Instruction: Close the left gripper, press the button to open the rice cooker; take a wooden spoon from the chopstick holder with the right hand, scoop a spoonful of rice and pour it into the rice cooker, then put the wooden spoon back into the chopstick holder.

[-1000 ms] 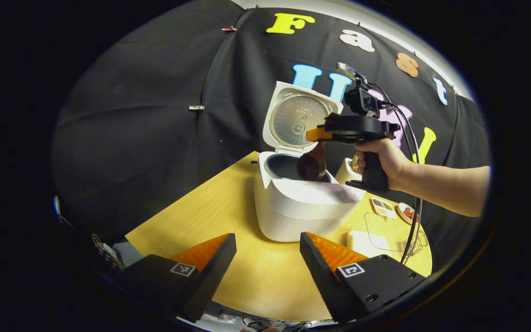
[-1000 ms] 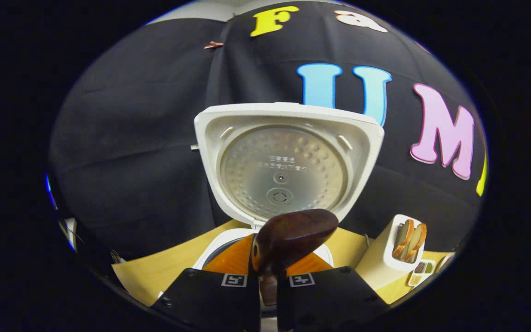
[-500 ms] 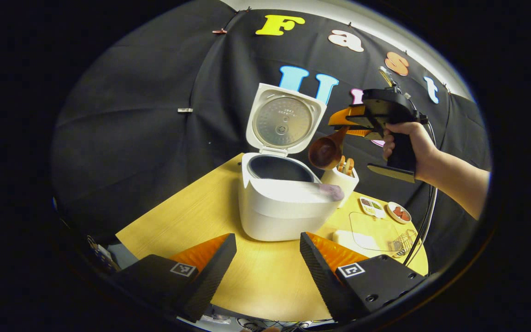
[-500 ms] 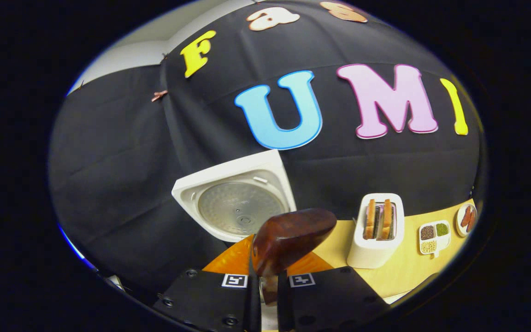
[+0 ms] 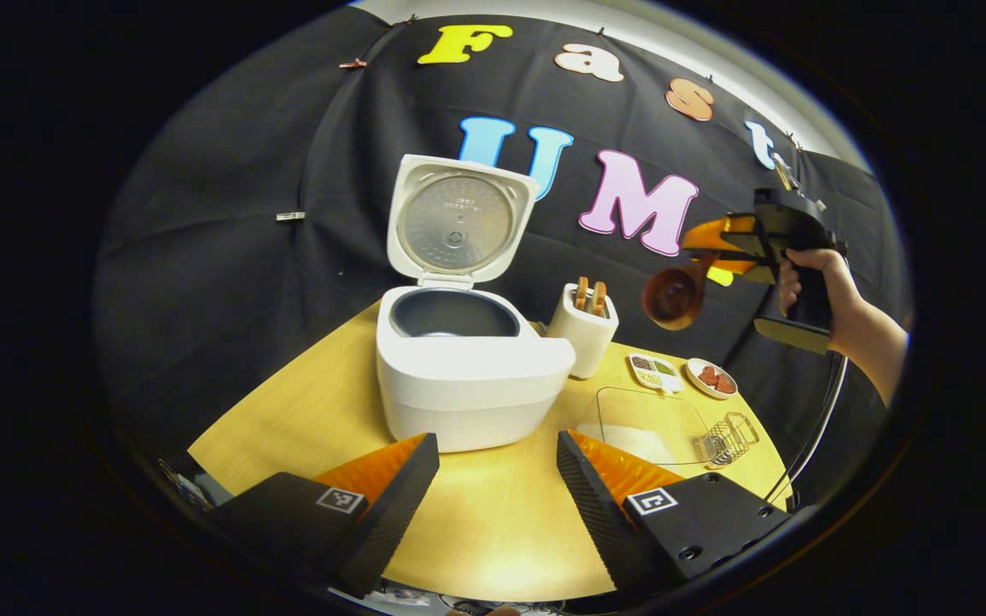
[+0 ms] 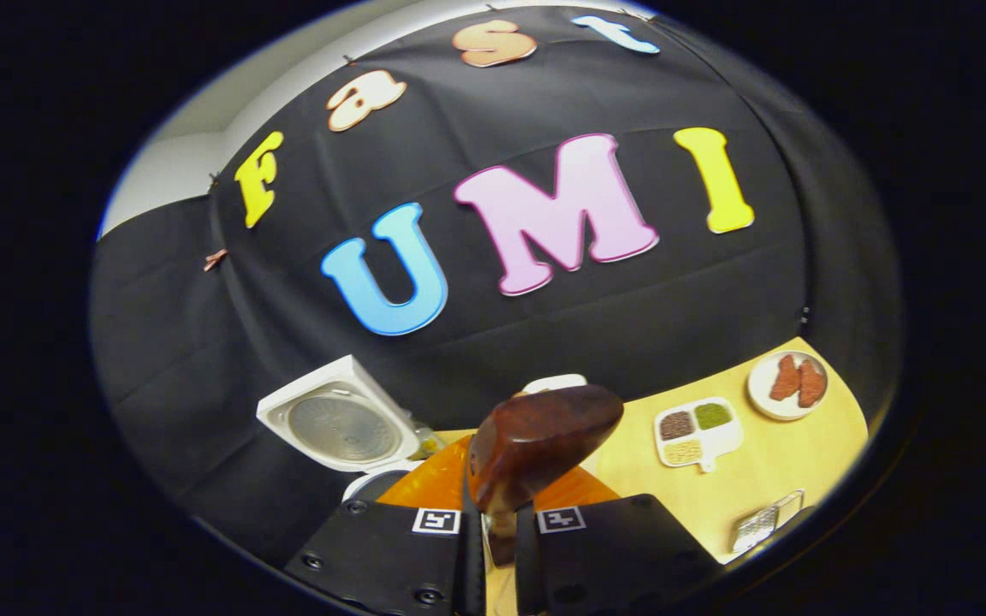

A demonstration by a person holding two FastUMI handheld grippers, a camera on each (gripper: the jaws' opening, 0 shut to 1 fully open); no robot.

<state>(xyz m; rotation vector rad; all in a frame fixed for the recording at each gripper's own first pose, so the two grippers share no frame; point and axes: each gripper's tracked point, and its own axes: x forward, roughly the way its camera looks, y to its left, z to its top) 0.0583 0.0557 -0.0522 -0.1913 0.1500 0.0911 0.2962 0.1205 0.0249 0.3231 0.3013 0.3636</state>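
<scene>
In the right gripper view, the wooden spoon point(image 6: 542, 436) handle is hidden between the fingers, and the rice cooker point(image 6: 341, 425) body is largely blocked.

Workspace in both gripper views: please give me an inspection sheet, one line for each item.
Surface: wooden table, bare in front of the cooker.
Job's things: rice cooker with lid up, pot dark inside; wooden spoon held in the air to the right of the cooker; wire holder near the table edge.
Clutter: toaster with bread, divided dish, small plate, clear container.
Grippers: left gripper open, holding nothing; right gripper shut on the spoon's handle.
Cables: black cable hanging below the right hand.
Surroundings: black cloth wall.
</scene>
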